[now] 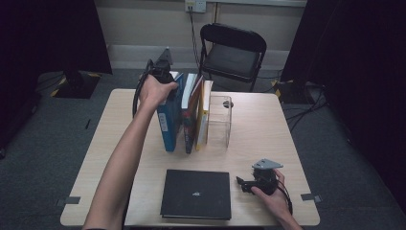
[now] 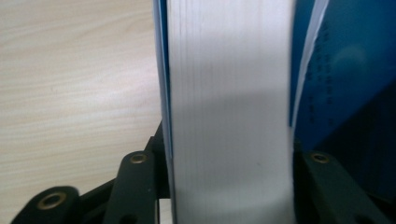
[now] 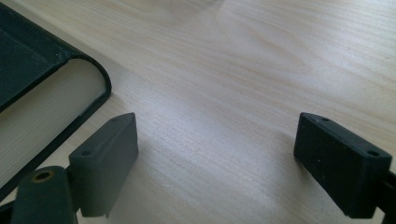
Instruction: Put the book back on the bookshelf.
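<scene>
The left gripper (image 1: 162, 72) had its jaws clamped across the upright blue book (image 1: 168, 122); the right gripper (image 1: 246, 184), jaws wide and empty, sat just beside the flat black book (image 1: 196, 193), nearer it.

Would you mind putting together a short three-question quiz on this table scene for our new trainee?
1. True or false: the left gripper is shut on the blue book standing at the left end of the row.
2. Multiple choice: the right gripper is A) shut on the black book, B) open just above the bare table, C) resting on the chair.
3. Fill in: the black book lies ____ on the table, near its front edge.

Key: 1 true; 2 B; 3 flat.
</scene>
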